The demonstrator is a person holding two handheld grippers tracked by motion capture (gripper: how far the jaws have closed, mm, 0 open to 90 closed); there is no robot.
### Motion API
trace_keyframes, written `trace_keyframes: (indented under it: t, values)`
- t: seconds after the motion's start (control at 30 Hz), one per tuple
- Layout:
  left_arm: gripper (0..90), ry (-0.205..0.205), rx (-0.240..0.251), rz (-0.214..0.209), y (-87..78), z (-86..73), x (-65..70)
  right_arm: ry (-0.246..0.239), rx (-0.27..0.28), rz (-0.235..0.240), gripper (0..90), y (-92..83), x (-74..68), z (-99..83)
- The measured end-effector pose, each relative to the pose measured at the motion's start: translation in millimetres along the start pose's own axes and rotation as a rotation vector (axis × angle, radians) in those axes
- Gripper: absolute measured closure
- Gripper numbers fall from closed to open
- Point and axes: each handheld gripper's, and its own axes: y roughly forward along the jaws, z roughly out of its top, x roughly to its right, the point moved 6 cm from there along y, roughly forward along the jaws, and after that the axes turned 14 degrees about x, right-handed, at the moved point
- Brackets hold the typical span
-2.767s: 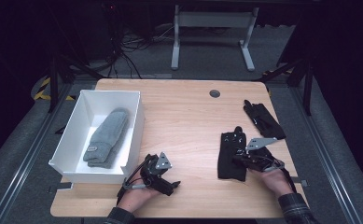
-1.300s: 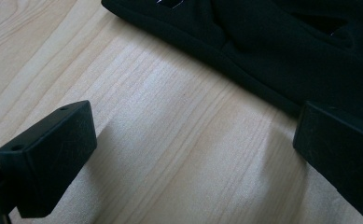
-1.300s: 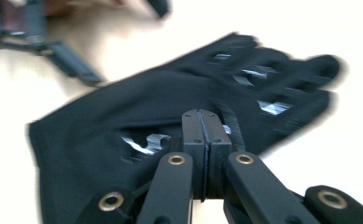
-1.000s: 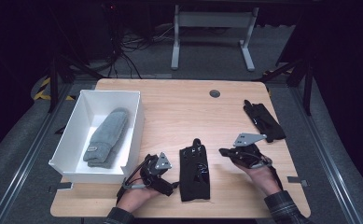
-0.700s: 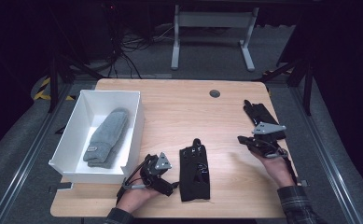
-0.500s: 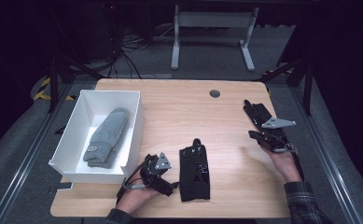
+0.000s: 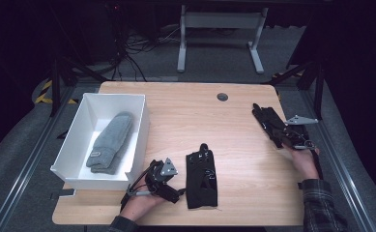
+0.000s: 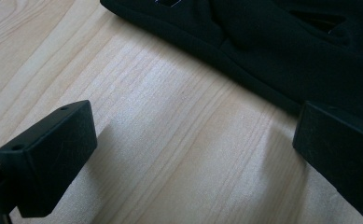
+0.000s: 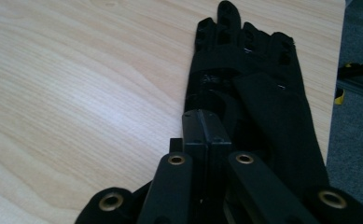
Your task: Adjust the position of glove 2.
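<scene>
Resting over the far-right glove [image 7: 268,123], the right gripper [image 9: 206,128] is closed empty; the left gripper [image 8: 193,154] gapes wide beside the near glove [image 7: 202,175]

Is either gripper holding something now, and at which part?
Nothing is held. The right gripper is shut, empty, over the far black glove's cuff. The left gripper stands open beside the near black glove.

A grey mitten [image 7: 109,141] lies in a white box [image 7: 136,126] on the wooden table [image 7: 185,111].
</scene>
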Motion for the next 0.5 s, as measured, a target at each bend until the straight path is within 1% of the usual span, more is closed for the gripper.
trace_keyframes:
  t: [0.07, 0.17, 0.2, 0.23, 0.37, 0.5]
  values:
    - [0.1, 0.002, 0.0, -0.003, 0.5, 0.3, -0.2, -0.004, -0.019, -0.015, 90.0, 2.9, 4.5, -3.5]
    - [0.0, 0.002, 0.001, -0.003, 1.3, 1.0, -0.4, -0.008, -0.043, -0.02, 90.0, 7.9, 8.2, -10.7]
    - [0.0, -0.009, -0.006, 0.001, 1.1, 0.5, 0.2, -0.007, -0.05, -0.017, 90.0, 9.0, 8.4, -12.6]
    - [0.0, -0.001, -0.002, -0.002, 1.5, 1.0, -0.2, -0.013, -0.054, -0.014, 90.0, 10.5, 8.5, -14.3]
    - [0.0, -0.001, -0.001, 0.0, 1.4, 1.0, -0.3, -0.014, -0.062, -0.016, 90.0, 11.1, 7.5, -15.6]
    - [0.0, -0.001, 0.0, -0.003, 1.6, 1.0, -0.2, -0.013, -0.073, 0.002, 90.0, 8.2, 1.1, -16.3]
